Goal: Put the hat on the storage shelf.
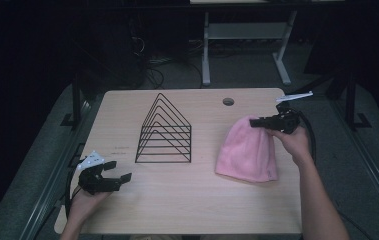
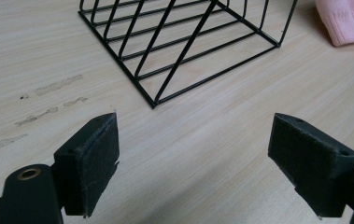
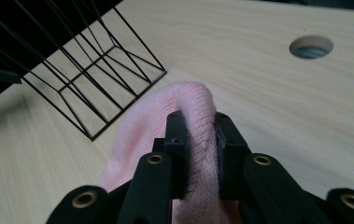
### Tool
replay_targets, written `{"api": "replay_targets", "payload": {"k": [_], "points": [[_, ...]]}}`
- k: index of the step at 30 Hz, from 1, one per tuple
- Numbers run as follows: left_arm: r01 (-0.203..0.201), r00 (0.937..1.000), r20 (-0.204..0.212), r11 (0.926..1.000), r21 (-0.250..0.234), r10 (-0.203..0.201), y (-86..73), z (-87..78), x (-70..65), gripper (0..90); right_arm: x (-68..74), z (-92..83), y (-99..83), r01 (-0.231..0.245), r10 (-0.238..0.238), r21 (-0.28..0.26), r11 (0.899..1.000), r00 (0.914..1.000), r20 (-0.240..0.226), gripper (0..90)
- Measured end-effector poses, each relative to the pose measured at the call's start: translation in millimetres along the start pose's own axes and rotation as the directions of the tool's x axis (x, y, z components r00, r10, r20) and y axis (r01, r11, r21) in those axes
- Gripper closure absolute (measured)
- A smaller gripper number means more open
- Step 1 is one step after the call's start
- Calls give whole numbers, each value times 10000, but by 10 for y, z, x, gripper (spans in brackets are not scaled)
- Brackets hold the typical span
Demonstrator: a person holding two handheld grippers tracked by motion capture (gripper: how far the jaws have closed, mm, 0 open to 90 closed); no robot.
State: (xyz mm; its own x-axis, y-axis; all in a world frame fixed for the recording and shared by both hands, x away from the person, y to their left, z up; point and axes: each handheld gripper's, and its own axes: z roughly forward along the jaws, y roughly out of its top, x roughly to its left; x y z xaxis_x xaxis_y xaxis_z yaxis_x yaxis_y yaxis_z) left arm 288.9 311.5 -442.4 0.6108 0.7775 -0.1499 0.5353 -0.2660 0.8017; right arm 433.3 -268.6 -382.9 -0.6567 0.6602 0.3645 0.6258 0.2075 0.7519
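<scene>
The right hand-held gripper (image 1: 255, 121) is pinching the top of a pink knit hat (image 1: 247, 150), its two black jaws clenched on a fold of the fabric, as the right gripper view shows plainly (image 3: 198, 140). The hat is lying toward the three o'clock side of the surface (image 1: 187, 210), with its peak drawn up between the jaws while the wider brim end is resting on the wood nearer the person. So the grasp is looking done, and the lift is only beginning, judging by how much of the hat is lying flat. The black wire rack (image 1: 164, 131) is standing upright near the middle of the surface, at about nine o'clock from the hat and apart from it, with nothing in or on it. The left hand-held gripper (image 1: 119, 172) is sitting at about seven o'clock on the surface, released, its jaws spread wide with nothing between them, pointing toward the rack's near corner (image 2: 154, 103). What seems left is carrying the hat over and setting it on or in the rack, though that is my guess.
</scene>
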Motion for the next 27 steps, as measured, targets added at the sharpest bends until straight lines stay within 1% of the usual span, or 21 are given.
{"api": "replay_targets", "payload": {"k": [1, 2, 3, 4, 5, 6, 7, 9, 10, 12, 14, 17, 18, 19, 20, 21, 22, 23, 25, 27], "points": [[-9, 10000, 3, 10000, 5, 9, -1, 1, 0, 161, 61, -75, 19, 106, -106, -181, 9998, 9999, 49, 782], [-9, 10000, 3, 10000, 5, 9, -1, 1, 0, 161, 61, -75, 19, 106, -106, -181, 9998, 9999, 49, 782], [-23, 10000, 19, 10000, 20, 23, -2, -1, 1, 161, 124, -148, 37, 325, -321, -270, 9991, 9994, 139, 783], [-23, 10000, 19, 10000, 20, 23, -2, -1, 1, 161, 124, -148, 37, 325, -321, -270, 9991, 9994, 139, 783], [-44, 10000, 40, 10000, 45, 43, -1, -5, 2, 161, 183, -221, 53, 475, -469, -425, 9980, 9988, 167, 783], [-44, 10000, 40, 10000, 45, 43, -1, -5, 2, 161, 183, -221, 53, 475, -469, -425, 9980, 9988, 167, 783], [-71, 10000, 37, 10000, 10, 71, 5, -14, -1, 161, 238, -293, 69, 637, -625, -502, 9967, 9977, 260, 783], [-65, 10000, 62, 10000, -63, 65, 15, -26, -2, 162, 292, -370, 89, 752, -731, -590, 9954, 9966, 370, 783], [-65, 10000, 62, 10000, -63, 65, 15, -26, -2, 163, 292, -370, 89, 752, -731, -590, 9954, 9966, 370, 783], [-16, 10000, 98, 9999, -136, 17, 26, -44, 0, 163, 341, -453, 119, 973, -938, -730, 9926, 9944, 489, 783], [44, 9999, 125, 9998, -207, -41, 33, -53, -6, 163, 374, -517, 141, 1040, -998, -889, 9906, 9938, 500, 783], [-31, 9998, 176, 9999, -144, 33, 48, -58, -10, 164, 443, -634, 190, 1267, -1202, -1133, 9854, 9908, 622, 784], [-31, 9998, 176, 9999, -144, 33, 48, -58, -10, 164, 443, -634, 190, 1267, -1202, -1133, 9854, 9908, 622, 784], [-51, 9997, 217, 9998, -186, 55, 57, -59, -9, 164, 471, -681, 212, 1378, -1303, -1252, 9825, 9892, 666, 784], [-51, 9997, 217, 9998, -186, 55, 57, -59, -9, 164, 471, -681, 212, 1378, -1303, -1252, 9825, 9892, 666, 784], [-126, 9996, 233, 9998, -179, 130, 68, -65, -8, 164, 501, -723, 233, 1393, -1316, -1374, 9807, 9892, 639, 783], [-126, 9996, 233, 9998, -179, 130, 68, -65, -8, 165, 501, -723, 233, 1393, -1316, -1374, 9807, 9892, 639, 783], [-112, 9995, 281, 9998, -180, 117, 74, -67, -7, 164, 523, -765, 254, 1458, -1381, -1524, 9775, 9886, 600, 783], [-133, 9995, 302, 9998, -153, 137, 78, -70, -5, 164, 536, -785, 266, 1472, -1393, -1573, 9765, 9884, 603, 783], [-34, 9992, 391, 9998, -190, 42, 91, -72, -9, 164, 572, -832, 300, 1503, -1432, -1696, 9740, 9883, 534, 783]]}}
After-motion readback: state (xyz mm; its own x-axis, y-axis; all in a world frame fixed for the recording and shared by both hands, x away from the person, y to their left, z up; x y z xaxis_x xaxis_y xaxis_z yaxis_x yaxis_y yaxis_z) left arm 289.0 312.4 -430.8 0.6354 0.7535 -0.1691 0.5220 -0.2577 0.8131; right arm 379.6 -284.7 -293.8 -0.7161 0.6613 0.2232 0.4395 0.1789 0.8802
